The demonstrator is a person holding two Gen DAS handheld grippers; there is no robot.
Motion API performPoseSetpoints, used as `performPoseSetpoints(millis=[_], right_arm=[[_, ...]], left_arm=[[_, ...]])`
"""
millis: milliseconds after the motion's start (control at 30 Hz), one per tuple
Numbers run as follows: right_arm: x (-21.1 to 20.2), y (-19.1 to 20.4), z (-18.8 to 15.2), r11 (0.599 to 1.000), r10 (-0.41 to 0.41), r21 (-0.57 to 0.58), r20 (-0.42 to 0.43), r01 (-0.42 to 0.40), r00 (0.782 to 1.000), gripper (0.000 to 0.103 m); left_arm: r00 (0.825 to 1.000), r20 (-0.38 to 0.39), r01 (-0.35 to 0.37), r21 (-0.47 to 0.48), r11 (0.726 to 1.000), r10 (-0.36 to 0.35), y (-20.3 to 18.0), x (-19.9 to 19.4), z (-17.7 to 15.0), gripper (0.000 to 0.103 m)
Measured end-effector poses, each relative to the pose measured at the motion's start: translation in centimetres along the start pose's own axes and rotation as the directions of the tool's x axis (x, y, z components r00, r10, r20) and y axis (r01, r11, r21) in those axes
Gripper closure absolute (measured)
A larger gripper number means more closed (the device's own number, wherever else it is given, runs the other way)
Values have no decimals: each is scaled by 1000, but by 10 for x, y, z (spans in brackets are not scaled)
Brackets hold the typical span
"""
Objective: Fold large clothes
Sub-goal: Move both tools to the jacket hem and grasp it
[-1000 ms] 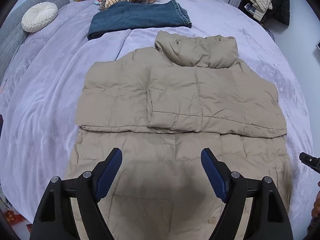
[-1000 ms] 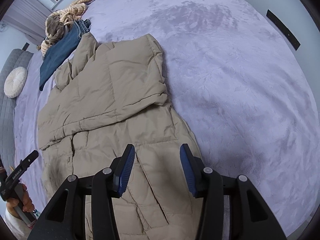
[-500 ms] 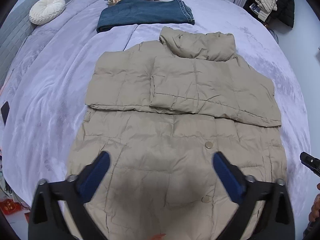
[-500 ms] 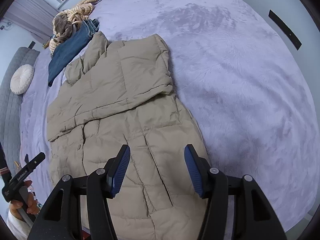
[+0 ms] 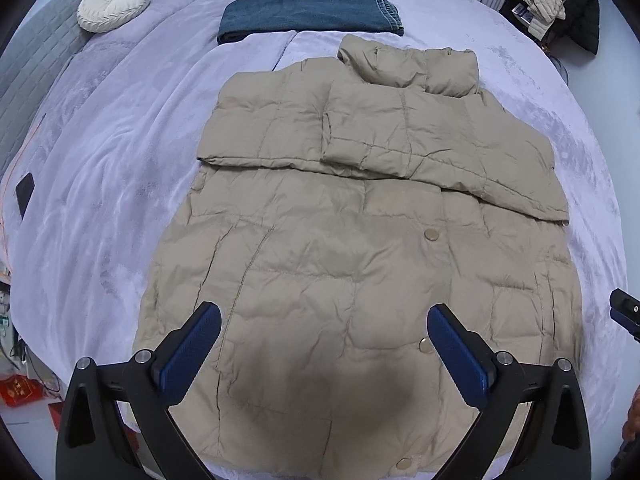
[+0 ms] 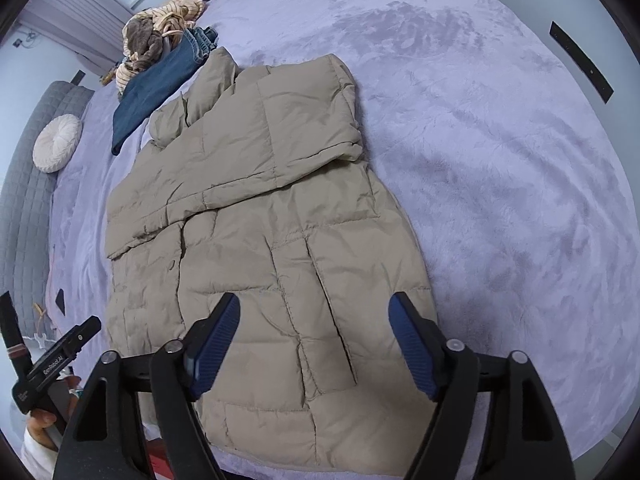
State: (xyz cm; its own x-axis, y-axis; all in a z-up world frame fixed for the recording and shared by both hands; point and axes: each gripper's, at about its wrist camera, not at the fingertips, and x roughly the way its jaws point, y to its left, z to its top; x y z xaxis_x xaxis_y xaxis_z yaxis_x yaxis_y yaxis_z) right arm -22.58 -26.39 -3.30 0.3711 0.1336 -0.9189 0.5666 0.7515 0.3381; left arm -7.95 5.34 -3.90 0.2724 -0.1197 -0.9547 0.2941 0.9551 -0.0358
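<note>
My left fingers [image 5: 324,354]: spread wide, nothing between them, above the near hem of the coat.
My right fingers [image 6: 314,344]: apart and just been opening, empty, over the coat's near right corner.
Coat [image 5: 360,248]: tan puffer, flat on the bed [image 5: 100,184], both sleeves folded across the chest, collar at the far end.
Far side: folded jeans [image 5: 308,12] beyond the collar, a round white cushion [image 5: 114,5] far left.
</note>
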Motion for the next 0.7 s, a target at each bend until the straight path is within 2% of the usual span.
performPoseSetpoints(millis=[67, 233, 500, 700], right_arm=[[1, 4, -8, 1000, -3, 2, -4, 3, 1000, 22], [10, 12, -31, 999, 4, 37, -17, -4, 1000, 22], [24, 17, -93, 986, 33, 164, -49, -25, 998, 22], [22, 11, -133, 974, 5, 225, -47, 6, 999, 22]], left_arm=[[999, -26, 32, 6, 999, -32, 8, 2, -8, 0], [997, -52, 50, -7, 999, -51, 35, 9, -32, 0], [992, -103, 73, -38, 997, -76, 89, 20, -79, 0], [985, -124, 113, -65, 991, -121, 119, 22, -106, 0]])
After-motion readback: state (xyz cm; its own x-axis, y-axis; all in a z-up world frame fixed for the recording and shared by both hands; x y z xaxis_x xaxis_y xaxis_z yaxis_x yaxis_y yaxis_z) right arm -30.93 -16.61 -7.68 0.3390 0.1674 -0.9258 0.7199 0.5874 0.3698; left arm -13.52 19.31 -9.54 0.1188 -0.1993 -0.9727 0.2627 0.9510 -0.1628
